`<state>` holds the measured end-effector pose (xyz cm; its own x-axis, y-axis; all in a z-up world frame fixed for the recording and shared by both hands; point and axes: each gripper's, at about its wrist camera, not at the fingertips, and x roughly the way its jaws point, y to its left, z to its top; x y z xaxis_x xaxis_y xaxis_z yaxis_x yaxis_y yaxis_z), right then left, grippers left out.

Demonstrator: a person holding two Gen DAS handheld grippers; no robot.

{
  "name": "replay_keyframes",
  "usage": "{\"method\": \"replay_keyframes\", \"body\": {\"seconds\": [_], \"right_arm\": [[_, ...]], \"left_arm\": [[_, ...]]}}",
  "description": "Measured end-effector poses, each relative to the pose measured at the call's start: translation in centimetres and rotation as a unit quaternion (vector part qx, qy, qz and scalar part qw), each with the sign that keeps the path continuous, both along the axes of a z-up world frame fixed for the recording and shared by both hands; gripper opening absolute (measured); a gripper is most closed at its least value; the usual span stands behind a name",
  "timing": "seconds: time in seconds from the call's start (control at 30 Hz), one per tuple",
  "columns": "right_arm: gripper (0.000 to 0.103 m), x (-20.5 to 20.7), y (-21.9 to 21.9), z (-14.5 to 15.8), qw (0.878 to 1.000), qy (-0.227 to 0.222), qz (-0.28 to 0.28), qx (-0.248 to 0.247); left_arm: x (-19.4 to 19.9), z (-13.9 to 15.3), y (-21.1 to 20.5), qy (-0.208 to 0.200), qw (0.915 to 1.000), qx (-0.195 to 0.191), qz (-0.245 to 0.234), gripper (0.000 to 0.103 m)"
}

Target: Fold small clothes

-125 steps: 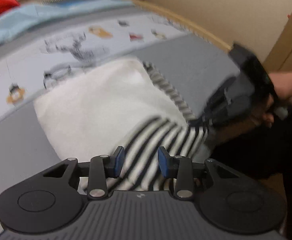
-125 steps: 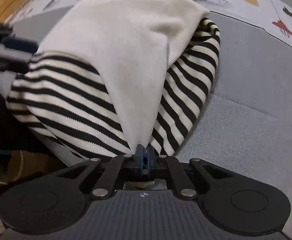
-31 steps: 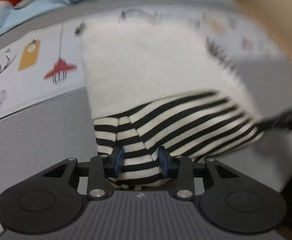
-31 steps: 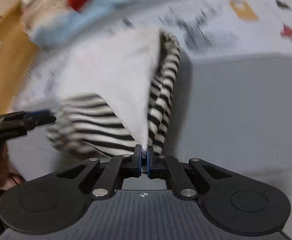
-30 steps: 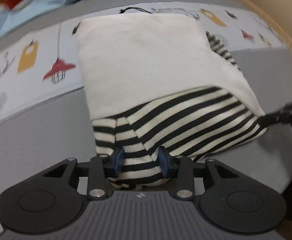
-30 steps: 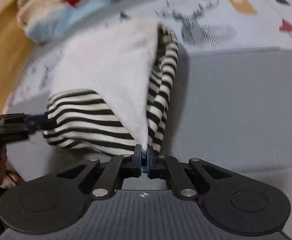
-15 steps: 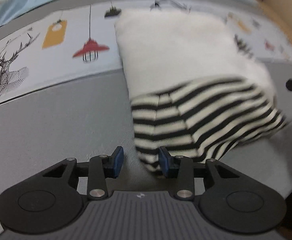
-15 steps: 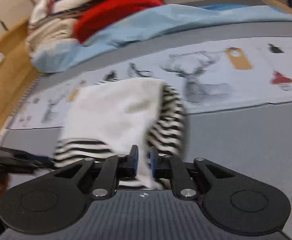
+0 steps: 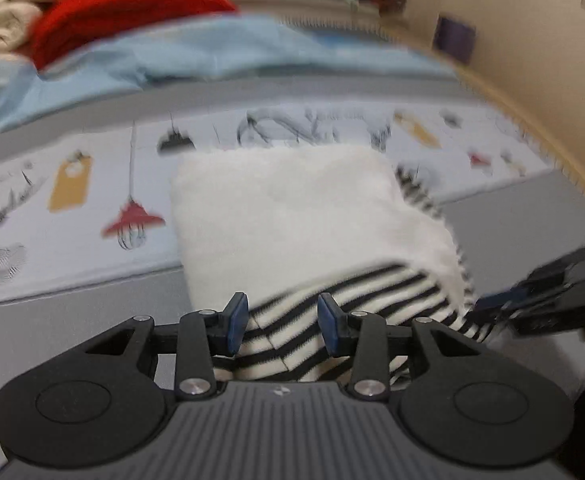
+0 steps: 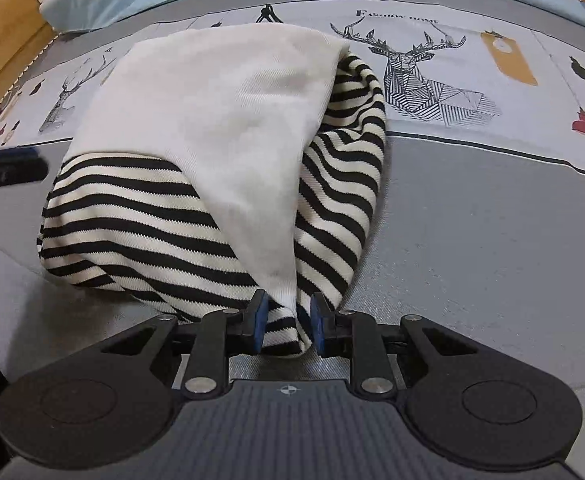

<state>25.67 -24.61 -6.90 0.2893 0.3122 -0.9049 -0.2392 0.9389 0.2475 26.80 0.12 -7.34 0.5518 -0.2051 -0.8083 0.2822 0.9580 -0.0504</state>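
Letting go is what has just happened on the right: the right gripper (image 10: 285, 320), which a second ago was pinched tight on the near corner of the folded garment (image 10: 220, 152), has just been opening its jaws, and the cloth corner now sits loosely between the blue pads (image 10: 258, 318) rather than being squeezed by them. By my reading the fold has been laid down and this hand is finished with it, so the garment, a cream panel over black-and-white stripes, rests on the grey bedspread (image 10: 472, 240) straight ahead of the right tongs, its tip reaching in between the jaws and the bulk spreading away and to the left. The left gripper (image 9: 282, 322) stands partly open as it did a second ago, jaws well parted, with the striped hem (image 9: 332, 312) lying between and beneath them; the view is blurred, but neither of the pads (image 9: 236, 320) appears to press the fabric, so I take it as not gripping. From the left tongs, the garment (image 9: 292, 216) lies directly ahead, and the right gripper (image 9: 548, 300) shows at its far right corner. The fold looks roughly squared, though one striped sleeve bulges out on the side right of the right tongs and may need tucking.
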Motion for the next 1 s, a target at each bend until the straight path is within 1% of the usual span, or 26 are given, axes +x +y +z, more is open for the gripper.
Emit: {"method": "replay_keyframes", "body": {"seconds": [0.03, 0.07, 0.1, 0.17, 0.2, 0.27, 0.3, 0.37, 0.43, 0.47, 0.5, 0.53, 0.6, 0.7, 0.77, 0.83, 0.9, 1.0], "right_arm": [[0.024, 0.1, 0.2, 0.0, 1.0, 0.001, -0.001, -0.001], [0.024, 0.1, 0.1, -0.1, 1.0, 0.001, -0.003, -0.001], [0.024, 0.1, -0.1, 0.0, 1.0, -0.001, -0.007, 0.001], [0.024, -0.2, -0.3, 0.6, 1.0, -0.009, -0.017, 0.005], [0.024, -0.3, -0.5, 1.2, 0.999, -0.02, -0.025, 0.009], [0.024, -0.6, -1.0, 2.8, 0.998, -0.048, -0.038, 0.024], [0.024, -0.8, -1.2, 3.7, 0.996, -0.066, -0.045, 0.03], [0.025, -1.3, -1.7, 5.6, 0.993, -0.099, -0.063, 0.025], [0.03, -2.5, -1.9, 8.0, 0.987, -0.134, -0.08, 0.029], [0.035, -3.2, -2.0, 9.0, 0.985, -0.148, -0.083, 0.034], [0.041, -4.3, -2.0, 10.2, 0.981, -0.167, -0.086, 0.036], [0.045, -5.1, -1.9, 11.0, 0.979, -0.182, -0.088, 0.035], [0.059, -7.6, -1.7, 12.7, 0.973, -0.21, -0.094, 0.032], [0.063, -11.5, -1.1, 14.0, 0.966, -0.234, -0.1, 0.035], [0.066, -13.8, -0.6, 14.3, 0.963, -0.246, -0.103, 0.036], [0.068, -15.8, -0.1, 14.3, 0.961, -0.255, -0.106, 0.033], [0.07, -17.3, 0.4, 14.1, 0.96, -0.253, -0.115, 0.032], [0.071, -19.1, 0.9, 13.6, 0.96, -0.248, -0.126, 0.031]], "left_arm": [[0.6, -1.5, -0.4, 0.031, 0.9992, 0.025, 0.004, 0.044], [0.9, -2.3, -0.6, 0.041, 0.9982, 0.042, 0.008, 0.045], [0.9, -2.0, -0.6, 0.036, 0.9984, 0.043, 0.011, 0.045], [0.5, -0.8, 0.0, 0.021, 0.9995, 0.011, 0.022, 0.045], [0.1, -0.1, 0.3, 0.012, 0.9995, -0.001, 0.028, 0.048], [-1.0, 1.4, 0.8, -0.009, 0.999, -0.009, 0.043, 0.065], [-1.6, 2.1, 0.9, -0.021, 0.9986, -0.004, 0.048, 0.068], [-2.9, 3.5, 1.2, -0.044, 0.9976, 0.011, 0.052, 0.08], [-4.8, 5.3, 1.3, -0.075, 0.9954, 0.019, 0.058, 0.086], [-5.5, 6.0, 1.3, -0.088, 0.9943, 0.018, 0.058, 0.086], [-6.7, 6.7, 1.1, -0.099, 0.9933, 0.018, 0.058, 0.087], [-8.2, 7.4, 0.9, -0.109, 0.9922, 0.017, 0.059, 0.09], [-10.8, 8.4, 0.4, -0.124, 0.9904, 0.009, 0.059, 0.091], [-14.9, 9.3, -0.5, -0.148, 0.9869, 0.008, 0.064, 0.094], [-17.4, 9.6, -1.3, -0.168, 0.9835, 0.009, 0.065, 0.1], [-19.4, 9.4, -1.8, -0.184, 0.9807, 0.011, 0.065, 0.102], [-20.8, 8.8, -1.8, -0.181, 0.9805, 0.006, 0.076, 0.102], [-21.7, 7.7, -1.5, -0.139, 0.984, -0.016, 0.111, 0.102]]}}
